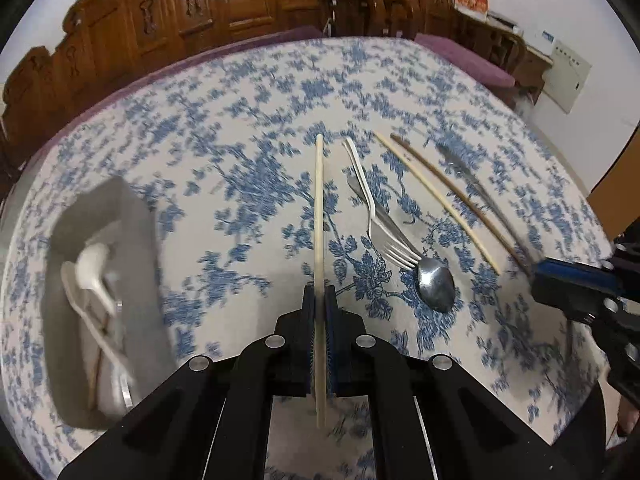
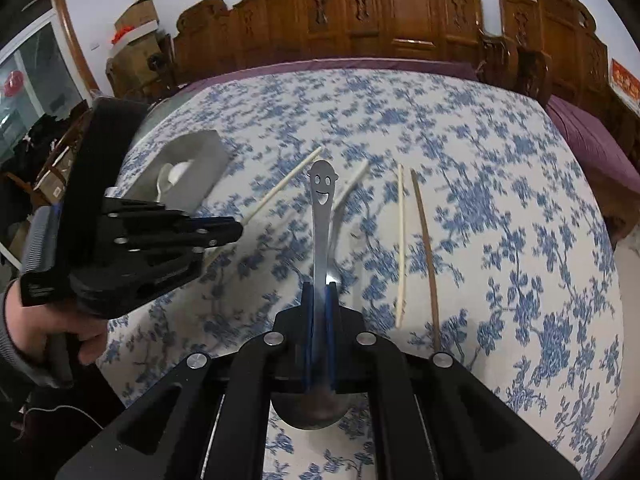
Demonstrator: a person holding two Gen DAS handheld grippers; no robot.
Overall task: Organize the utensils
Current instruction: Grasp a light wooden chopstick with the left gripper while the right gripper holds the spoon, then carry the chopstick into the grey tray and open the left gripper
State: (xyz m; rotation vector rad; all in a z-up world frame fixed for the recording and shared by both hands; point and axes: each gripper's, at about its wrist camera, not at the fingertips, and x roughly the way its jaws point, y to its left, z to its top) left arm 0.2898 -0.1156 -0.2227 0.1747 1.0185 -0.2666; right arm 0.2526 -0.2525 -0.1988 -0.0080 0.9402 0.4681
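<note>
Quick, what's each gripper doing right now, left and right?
Left gripper: closed on a pale chopstick.
Right gripper: closed on a smiley-handled metal spoon.

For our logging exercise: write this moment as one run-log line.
left gripper: shut on cream chopstick | right gripper: shut on smiley-handled spoon | grey bin: holds white utensils

A home dining room — a round table under a blue-flowered white tablecloth (image 2: 500,184). Carved brown wooden chairs (image 2: 400,16) ring it — stacked cardboard boxes (image 2: 136,28) behind.
</note>
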